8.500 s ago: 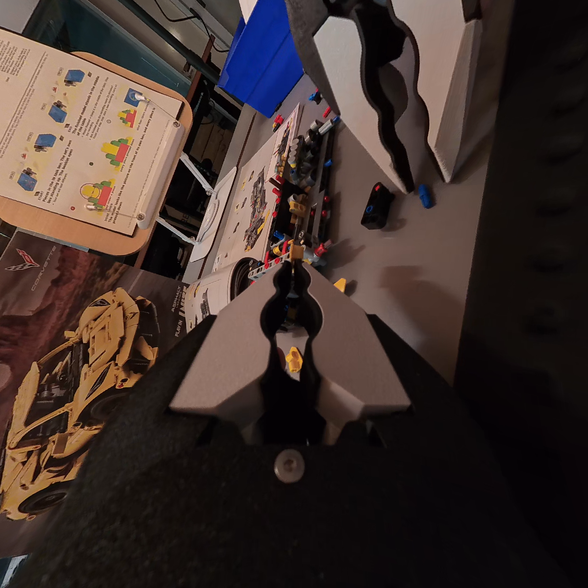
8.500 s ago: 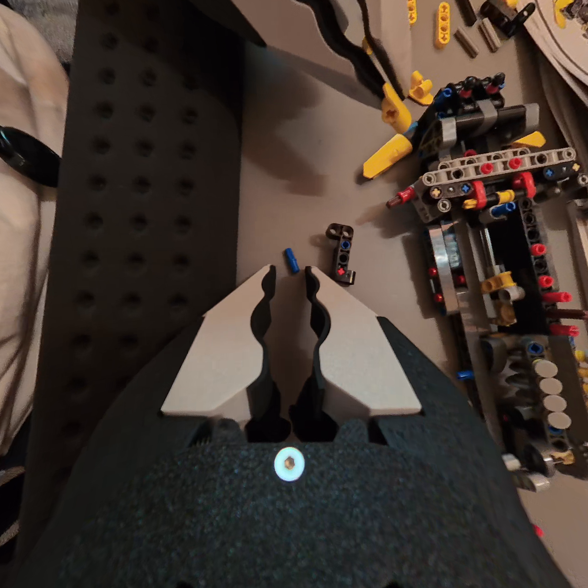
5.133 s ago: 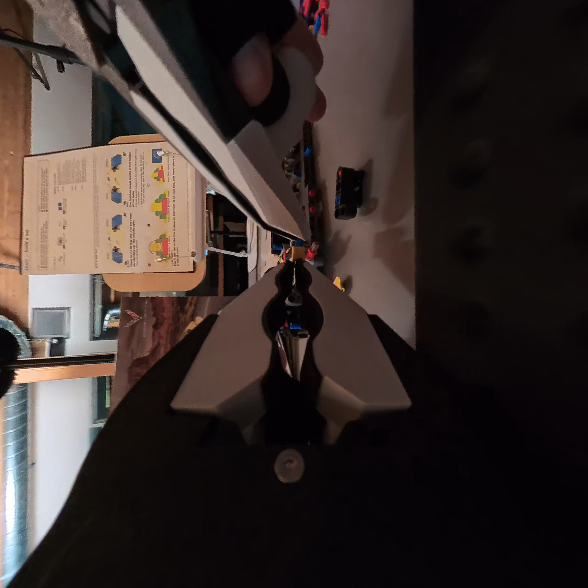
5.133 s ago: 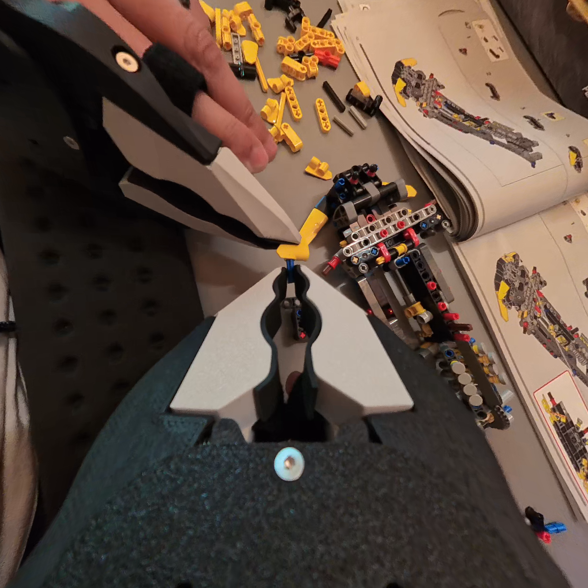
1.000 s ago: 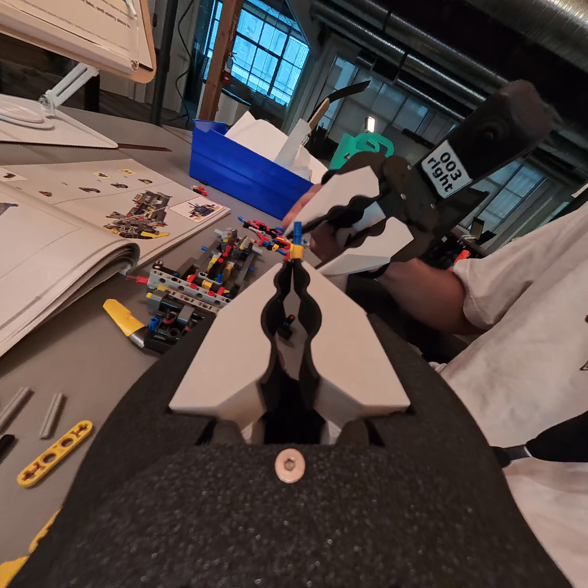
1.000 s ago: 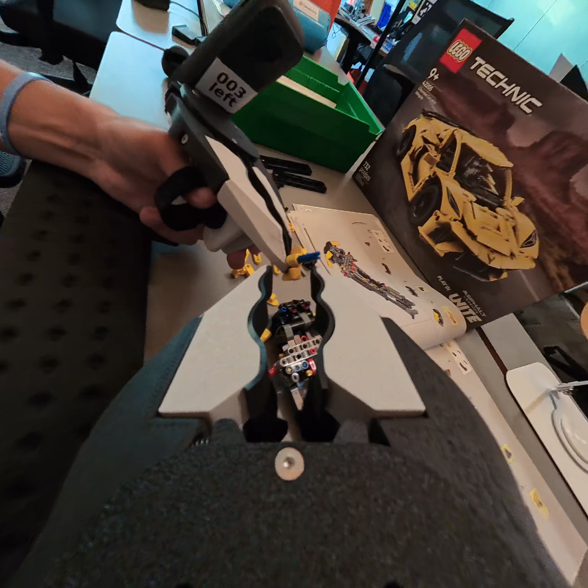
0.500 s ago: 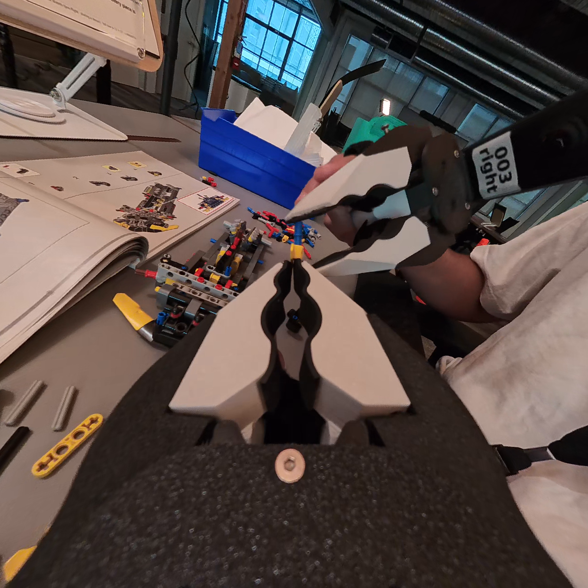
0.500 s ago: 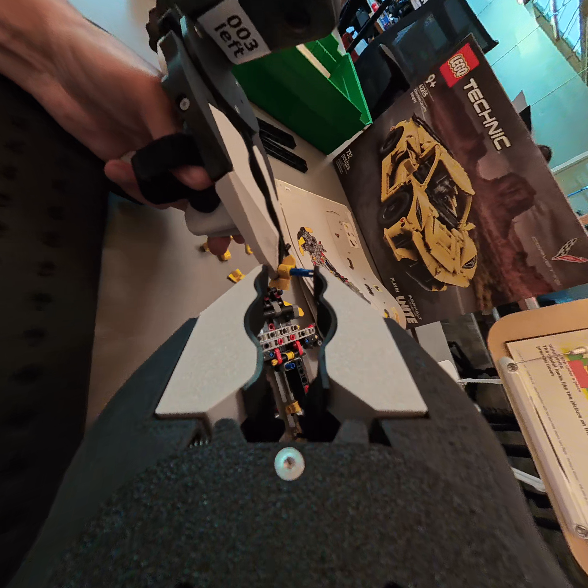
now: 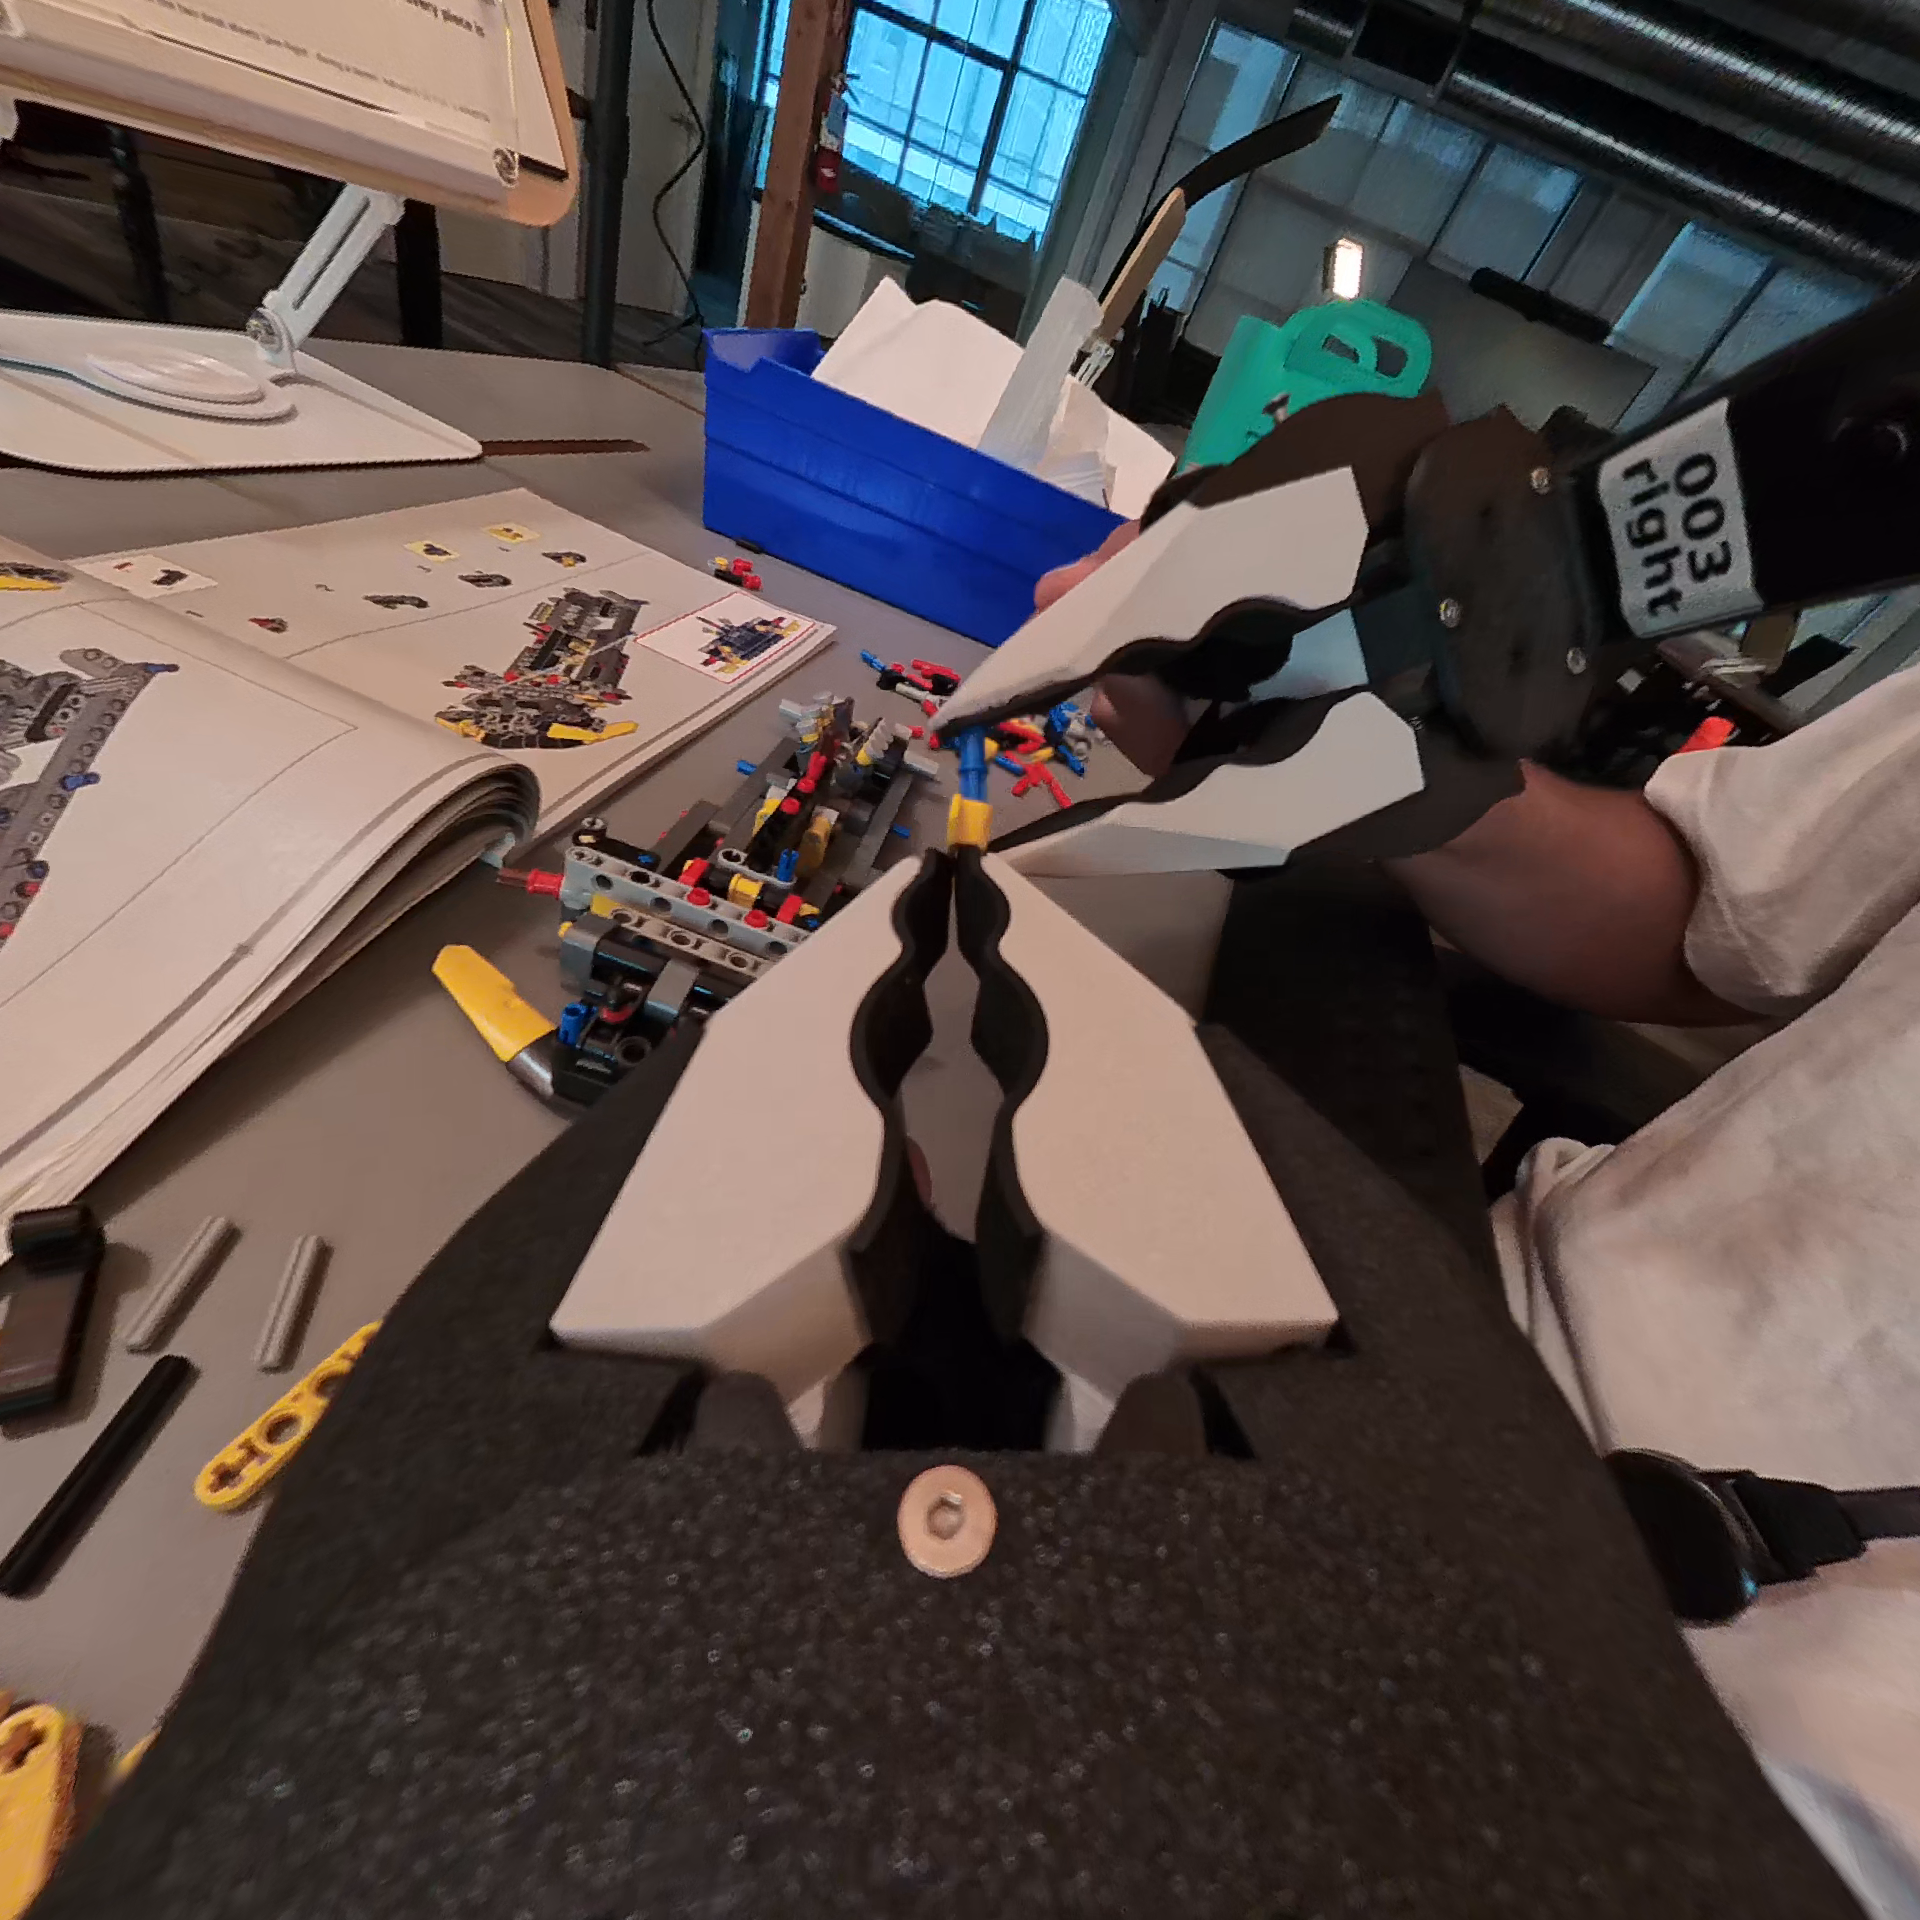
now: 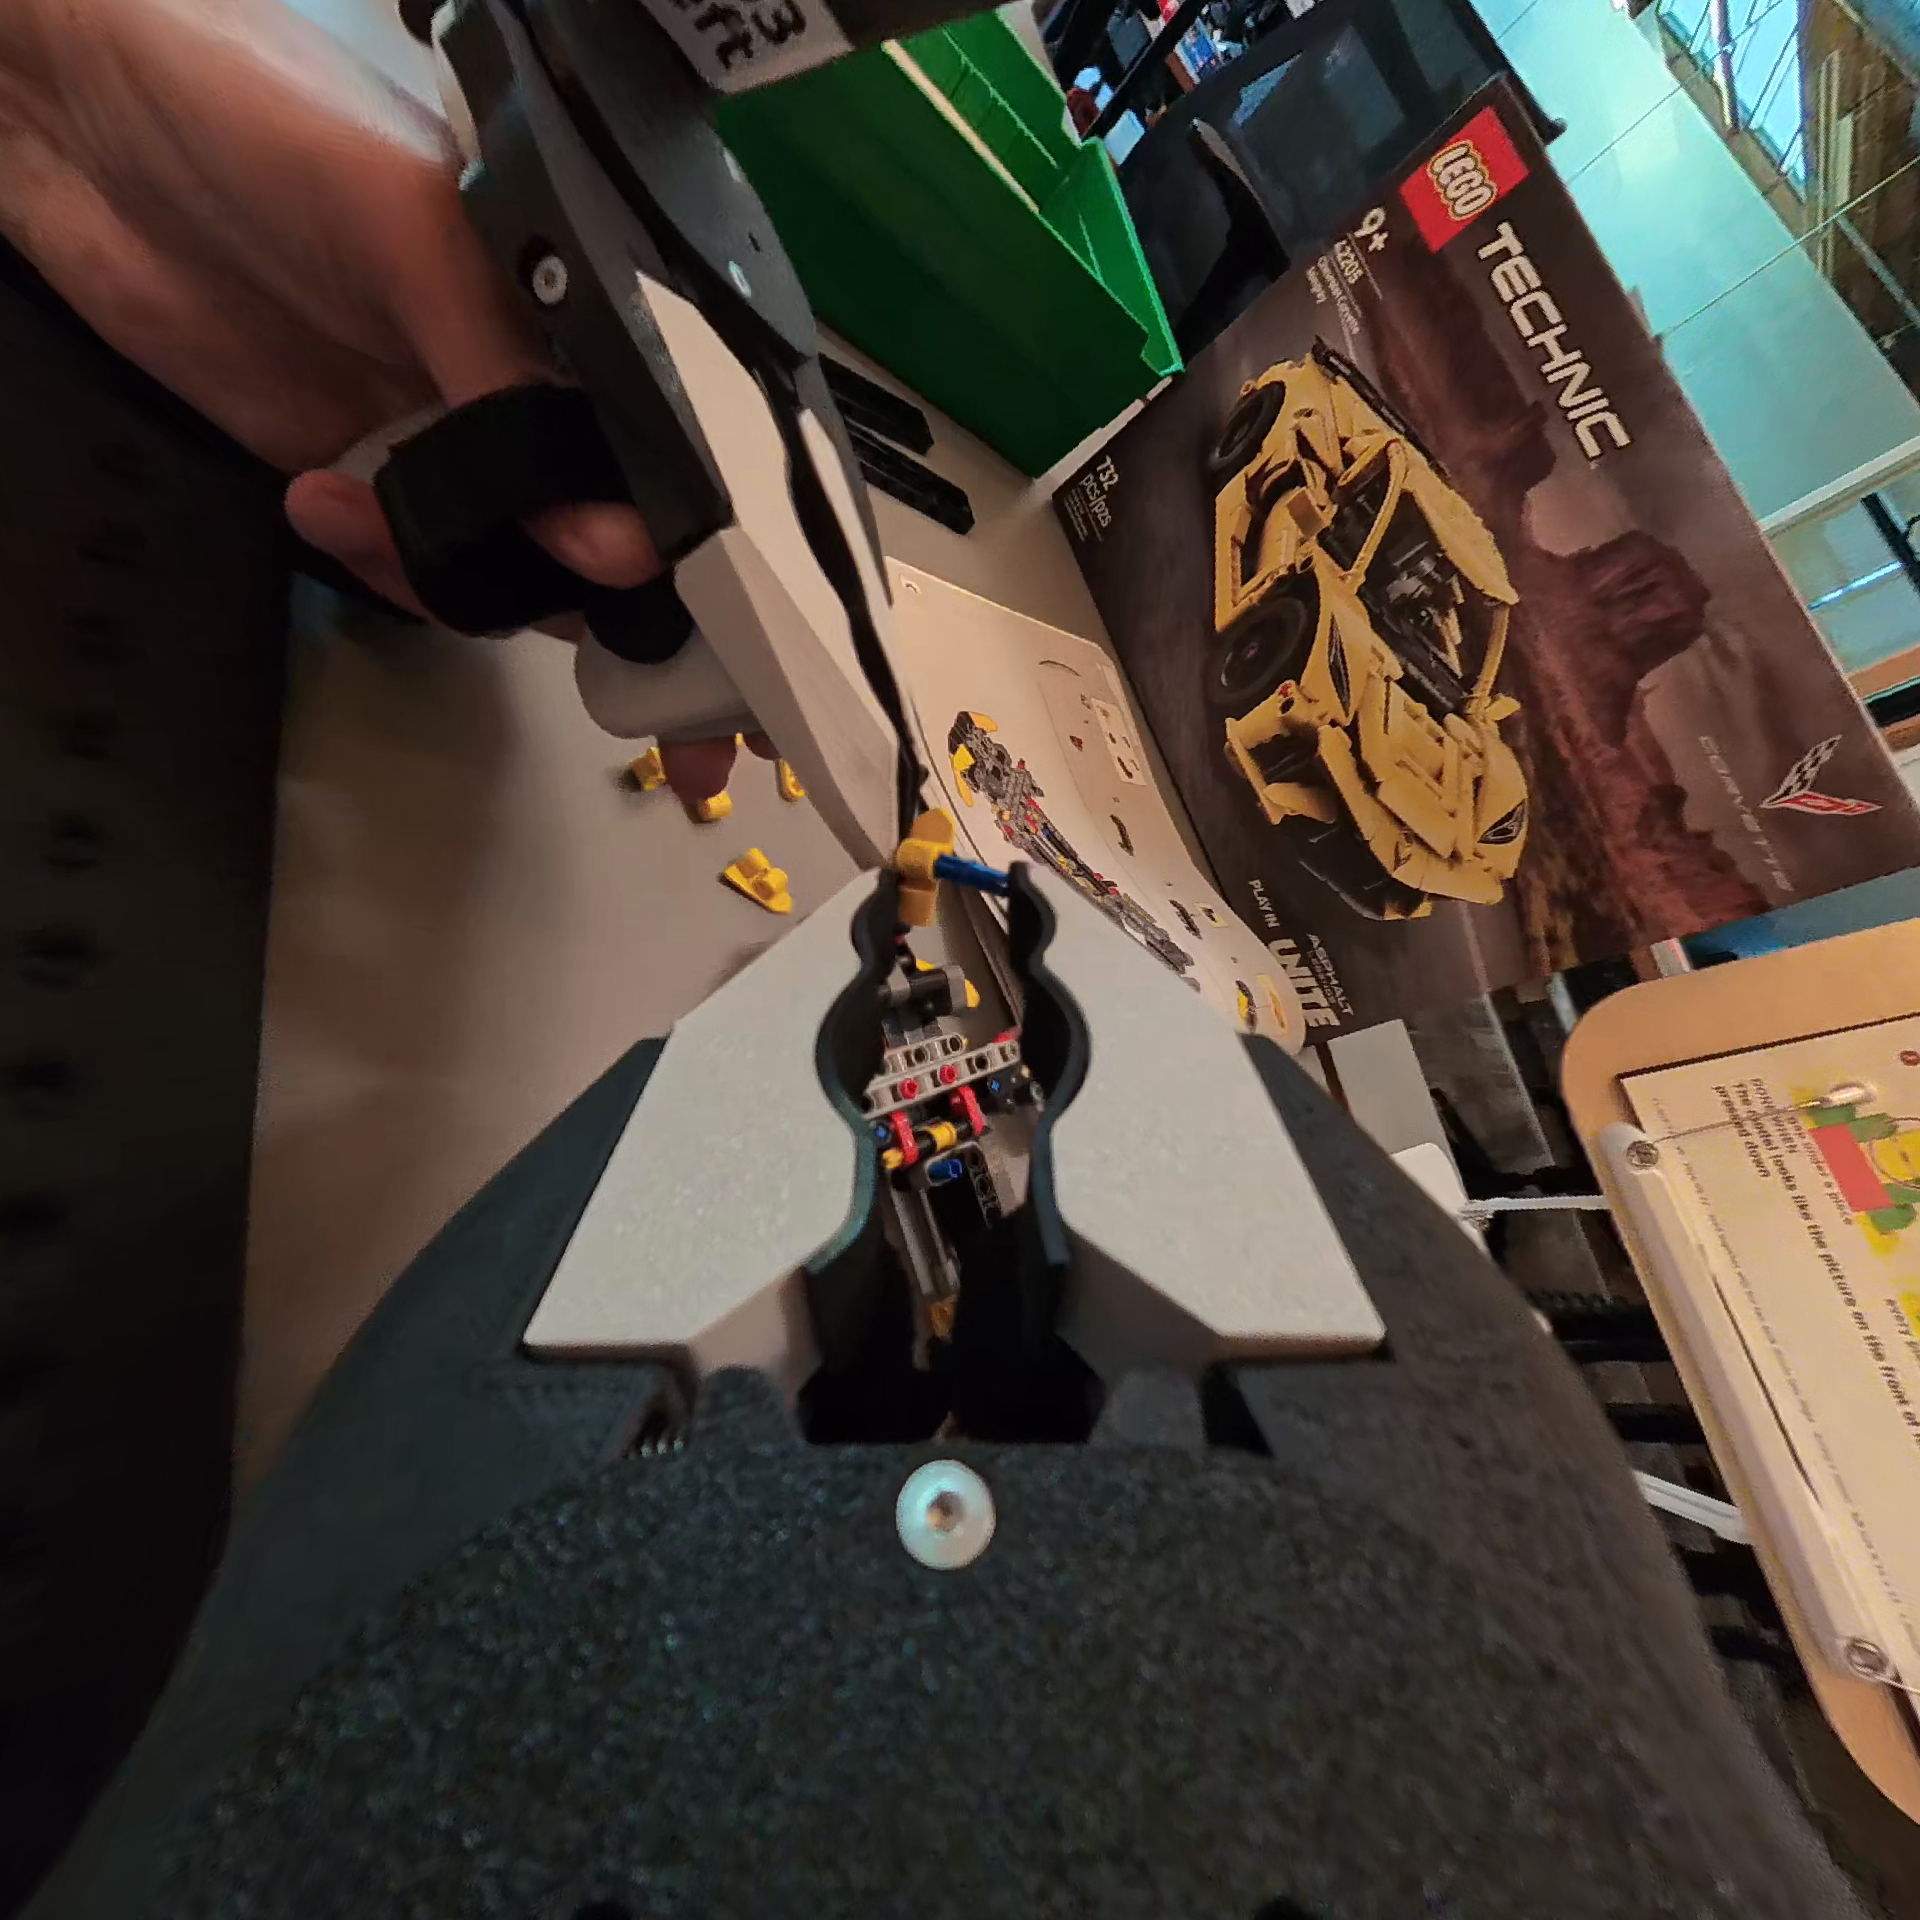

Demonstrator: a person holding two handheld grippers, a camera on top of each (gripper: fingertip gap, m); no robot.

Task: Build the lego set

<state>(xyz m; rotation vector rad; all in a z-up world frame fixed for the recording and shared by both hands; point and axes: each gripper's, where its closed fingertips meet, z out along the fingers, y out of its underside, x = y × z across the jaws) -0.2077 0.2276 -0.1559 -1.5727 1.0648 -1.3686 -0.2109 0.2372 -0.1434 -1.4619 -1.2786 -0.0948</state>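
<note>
My left gripper [image 9: 954,857] is shut on a small yellow connector [image 9: 971,821] and holds it in the air above the table. A blue pin [image 9: 971,758] sticks out of the connector. My right gripper [image 10: 953,883] has its jaws closed lengthwise around both: one tip touches the yellow connector [image 10: 920,868], the other the end of the blue pin [image 10: 971,875]. The left gripper [image 10: 894,831] comes in from the upper left in the right wrist view. The part-built car chassis [image 9: 727,873] lies on the table below and also shows between my right fingers [image 10: 940,1091].
The open instruction booklet [image 9: 260,748] lies left of the chassis, with a blue bin [image 9: 883,488] behind. The set's box [image 10: 1455,571] and a green bin [image 10: 935,249] stand at the back. A yellow beam [image 9: 281,1423], grey axles [image 9: 182,1283] and loose yellow pieces [image 10: 758,878] lie on the table. Left and right tips are no more than a few centimetres apart.
My right gripper picked the blue pin off the table and brought it to the yellow connector in my left gripper. Both rose off the table. The right jaws have narrowed in the last half second.
</note>
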